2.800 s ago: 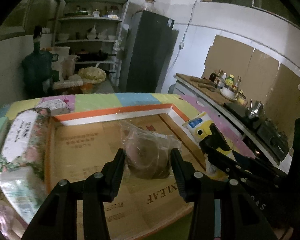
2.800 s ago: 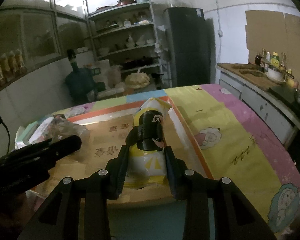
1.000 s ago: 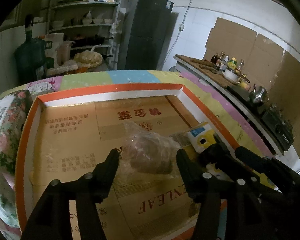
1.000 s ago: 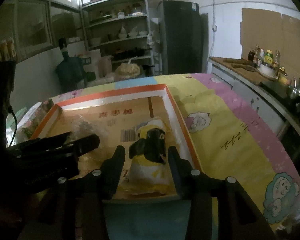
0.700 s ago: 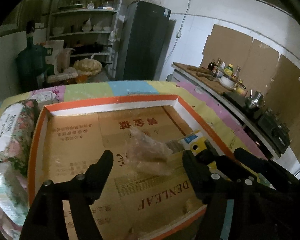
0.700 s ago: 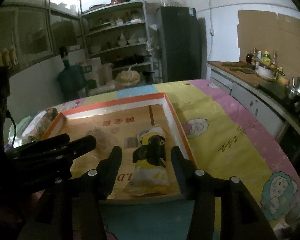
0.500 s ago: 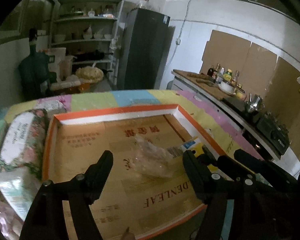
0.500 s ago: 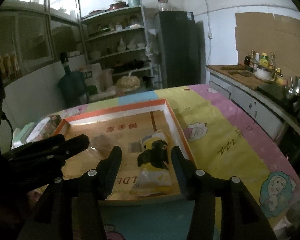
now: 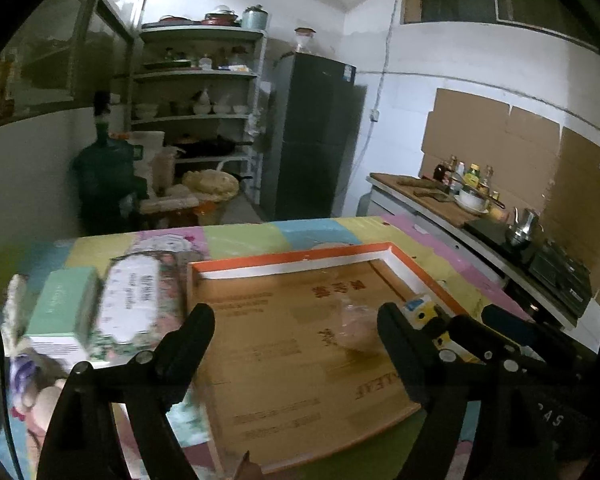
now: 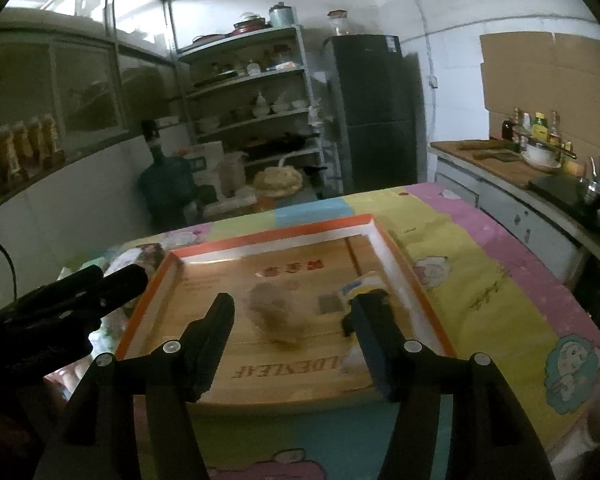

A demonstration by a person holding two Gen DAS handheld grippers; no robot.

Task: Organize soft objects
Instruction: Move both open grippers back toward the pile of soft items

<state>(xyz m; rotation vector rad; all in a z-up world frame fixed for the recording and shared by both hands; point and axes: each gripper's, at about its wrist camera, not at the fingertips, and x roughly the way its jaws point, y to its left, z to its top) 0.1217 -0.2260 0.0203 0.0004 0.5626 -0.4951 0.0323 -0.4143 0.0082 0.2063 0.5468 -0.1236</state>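
Two soft things lie inside the orange-edged box [image 10: 268, 236] on the tabletop [image 10: 480, 280], likely so they stay together: a brown lump in clear wrap [image 10: 278, 316] and a yellow packet [image 10: 362, 286] beside it (both look blurry). More soft packs [image 9: 134, 296] wait outside the box. The left gripper [image 9: 292, 332] and right gripper [image 10: 292, 320] hang above with fingers [image 10: 216, 324] wide apart, holding nothing.

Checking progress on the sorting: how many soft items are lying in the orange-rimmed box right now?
2. A clear bag with something brown lies mid-box; a yellow packet lies by the box's right wall, partly behind the right gripper's finger. Others could be hidden.
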